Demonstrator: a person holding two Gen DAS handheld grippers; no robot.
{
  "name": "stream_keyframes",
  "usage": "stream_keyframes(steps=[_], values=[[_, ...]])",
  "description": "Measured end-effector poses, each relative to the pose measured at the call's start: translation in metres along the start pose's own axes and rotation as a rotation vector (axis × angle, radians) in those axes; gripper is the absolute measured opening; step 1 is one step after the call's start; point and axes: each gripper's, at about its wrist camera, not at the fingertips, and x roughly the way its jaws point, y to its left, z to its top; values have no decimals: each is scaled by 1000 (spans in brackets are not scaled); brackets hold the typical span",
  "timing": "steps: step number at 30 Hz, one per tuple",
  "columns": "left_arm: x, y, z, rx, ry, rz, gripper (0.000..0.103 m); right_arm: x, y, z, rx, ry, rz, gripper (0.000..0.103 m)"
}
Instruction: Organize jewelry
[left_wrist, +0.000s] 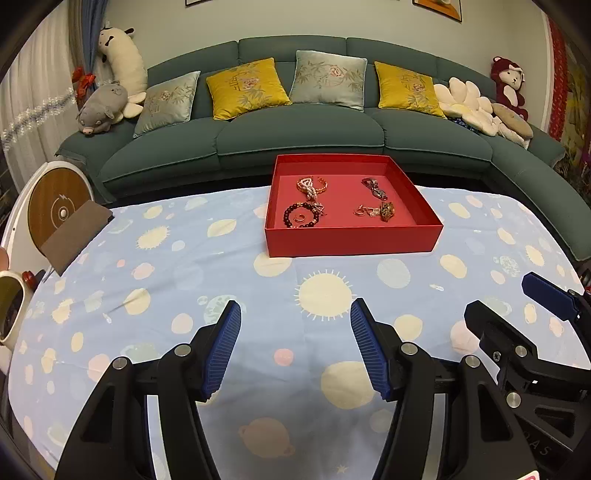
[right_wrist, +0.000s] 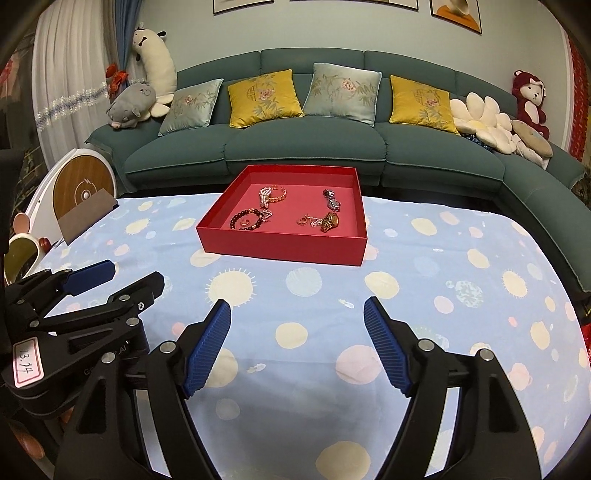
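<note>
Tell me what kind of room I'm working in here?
Most likely a home living room: a long teal sofa with embroidered cushions, plush toys, and framed pictures on the wall behind the table.

Cloth (left_wrist: 221, 280): pale blue w/ cream suns, cream, pink & light-blue dots, a few ringed planets. Box (left_wrist: 352, 240): red outside, pinker red floor. In it: dark red-brown bead bracelet (left_wrist: 301, 216), pink-white pearl piece (left_wrist: 307, 185), gold bangle (left_wrist: 322, 183), silver watch (left_wrist: 373, 185), gold watch (right_wrist: 329, 220). Sofa (left_wrist: 295, 129): dark teal. Cushions: 2 mustard yellow (left_wrist: 245, 88), 2 pale grey-blue (left_wrist: 328, 79), all w/ floral print. Plushies: grey pig (left_wrist: 99, 107), white cow (left_wrist: 122, 55) w/ black spots, maroon monkey (left_wrist: 509, 83). Left gripper (left_wrist: 295, 345) & right gripper (right_wrist: 297, 345): black w/ ribbed blue pads (left_wrist: 221, 350).
</note>
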Motion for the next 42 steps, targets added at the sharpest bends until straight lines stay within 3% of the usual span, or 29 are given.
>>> stream_keyframes(steps=[29,42], values=[[2,5,-2,-33,-4,37,60,7,1,-1,8,0,-17,77],[4,3,-3,-51,-9,55,65,4,0,-3,14,-6,-29,78]])
